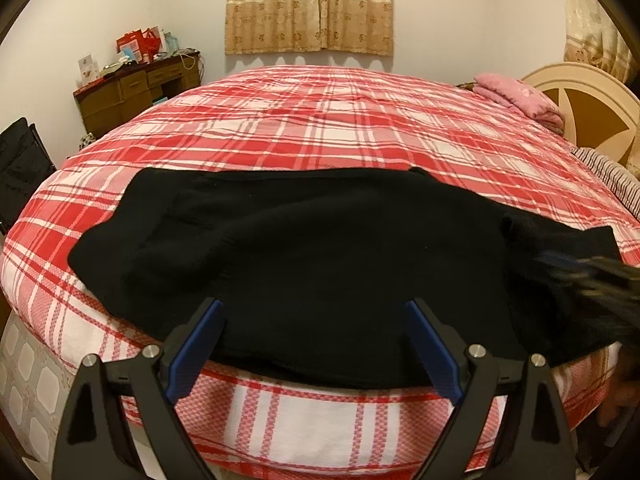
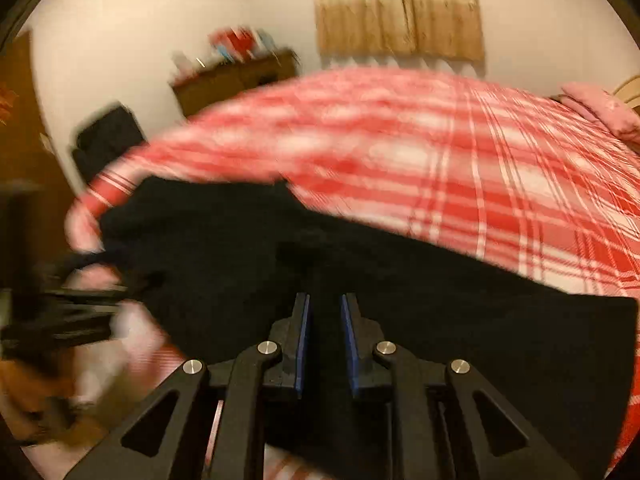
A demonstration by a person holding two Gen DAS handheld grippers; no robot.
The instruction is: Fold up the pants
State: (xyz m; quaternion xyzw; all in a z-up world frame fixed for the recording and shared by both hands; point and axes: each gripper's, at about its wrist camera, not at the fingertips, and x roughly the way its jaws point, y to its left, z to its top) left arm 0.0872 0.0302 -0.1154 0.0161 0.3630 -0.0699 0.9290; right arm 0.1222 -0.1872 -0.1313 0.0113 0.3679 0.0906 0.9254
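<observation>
- Pants [image 1: 312, 248]: black, lying flat across the near edge of the bed [image 1: 320, 120], seemingly already doubled leg over leg; crosswise folds appear still to be done.
- Left gripper [image 1: 314, 316]: fingers spread wide, empty, poised just above the pants' near hem.
- Right gripper [image 2: 324, 312]: fingers drawn narrow, a small gap between them; whether cloth is pinched cannot be told. View motion-blurred.
- Surface: red-and-white plaid bedspread, smooth. Pink folded blanket [image 1: 520, 98] near the headboard [image 1: 588, 100].
- Room: cluttered wooden dresser [image 1: 136, 88] at left; beige curtain [image 1: 308, 8] on far wall.
</observation>
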